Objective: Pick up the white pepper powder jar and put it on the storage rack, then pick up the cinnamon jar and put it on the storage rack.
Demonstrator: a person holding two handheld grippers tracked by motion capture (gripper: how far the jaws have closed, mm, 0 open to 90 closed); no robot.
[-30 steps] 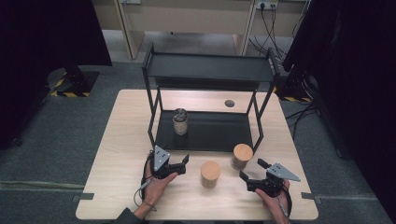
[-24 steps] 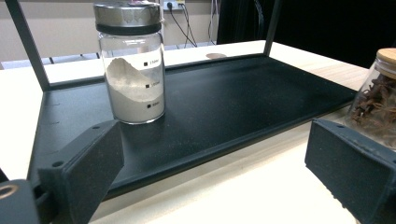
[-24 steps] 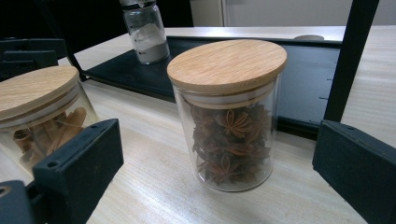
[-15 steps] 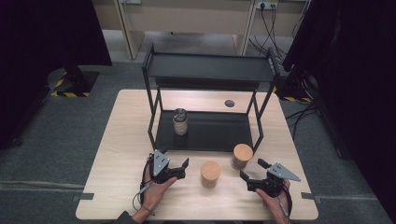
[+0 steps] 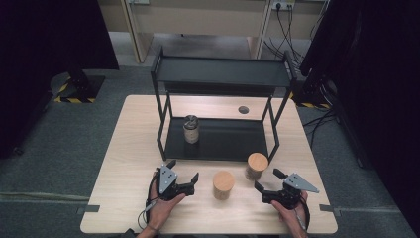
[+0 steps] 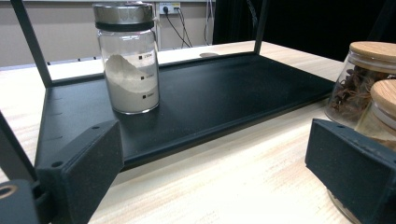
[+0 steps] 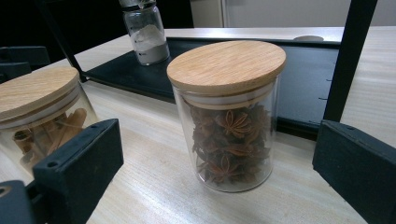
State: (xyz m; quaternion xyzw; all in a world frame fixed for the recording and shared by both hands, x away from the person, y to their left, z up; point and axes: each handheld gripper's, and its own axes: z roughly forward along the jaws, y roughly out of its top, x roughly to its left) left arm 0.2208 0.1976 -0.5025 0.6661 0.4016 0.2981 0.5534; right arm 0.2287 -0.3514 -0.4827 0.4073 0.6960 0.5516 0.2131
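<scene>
Two wood-lidded jars stand on the surface before the black rack (image 5: 218,144), and with the right gripper (image 5: 271,187) spread wide and empty facing the star anise jar (image 7: 231,116), a careless approach could topple it into the cinnamon jar (image 5: 223,184).

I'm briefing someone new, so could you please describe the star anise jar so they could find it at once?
Start at the black rack; just off its front right leg stands the star anise jar. Unlike the other wood-lidded jar, it holds dark star-shaped pods.
</scene>
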